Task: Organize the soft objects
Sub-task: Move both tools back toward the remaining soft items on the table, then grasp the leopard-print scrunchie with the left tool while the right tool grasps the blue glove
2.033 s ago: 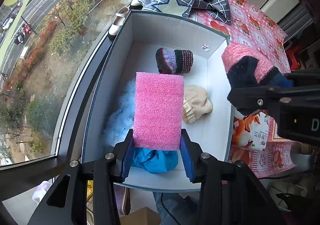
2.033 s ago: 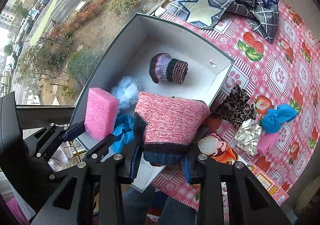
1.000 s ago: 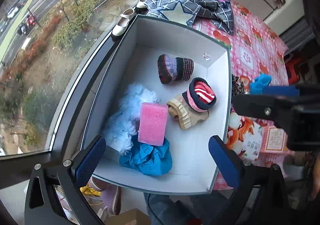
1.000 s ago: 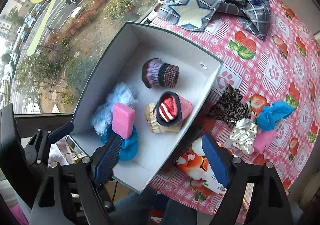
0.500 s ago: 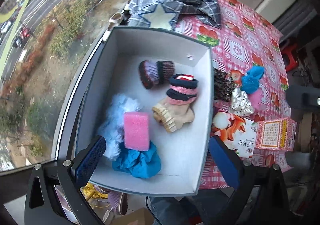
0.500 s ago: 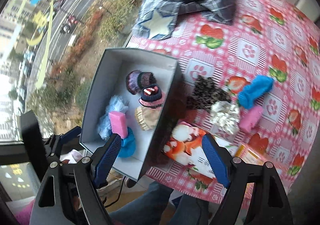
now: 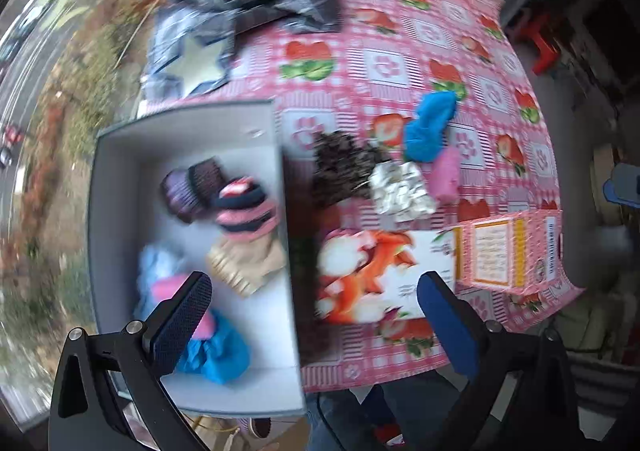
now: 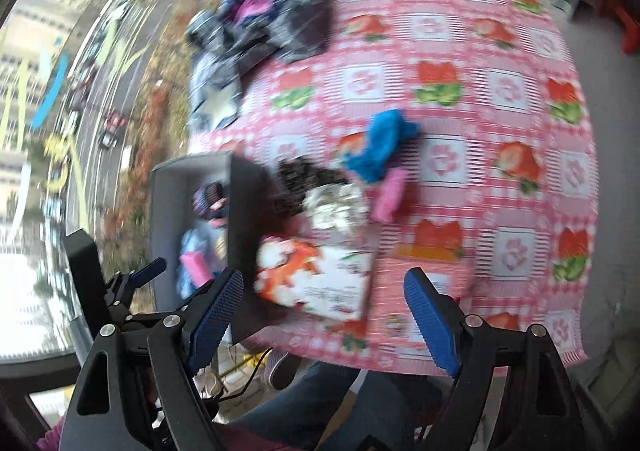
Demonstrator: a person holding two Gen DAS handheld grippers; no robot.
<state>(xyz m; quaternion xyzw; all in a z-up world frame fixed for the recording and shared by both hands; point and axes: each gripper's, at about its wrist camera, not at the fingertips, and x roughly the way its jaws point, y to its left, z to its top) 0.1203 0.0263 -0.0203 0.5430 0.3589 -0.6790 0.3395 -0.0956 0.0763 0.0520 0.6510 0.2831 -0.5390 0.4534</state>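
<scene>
Left wrist view: my left claw (image 7: 316, 307) is spread wide and empty, because the pink sponge (image 7: 172, 291) it carried two seconds ago now lies in the white box (image 7: 120, 179), at about seven o'clock from the box's middle, atop the blue cloth (image 7: 224, 351). I've swung away to three o'clock, so the bench (image 7: 400, 63) fills more of the frame. The striped knit hat (image 7: 246, 211) is in there too, its long axis running roughly twelve to six, opening toward eleven, though blur makes that rough.

Right wrist view: my right claw (image 8: 324, 311) is also wide apart, nothing between the pads; the hat it dropped shows only as a sliver inside the box. Two items are stowed. Still loose on the bench: blue rag (image 8: 380, 147), pink piece (image 8: 390, 191), white scrunchie (image 8: 336, 207), leopard cloth (image 8: 300, 179). The pink piece lies long axis one to seven.
</scene>
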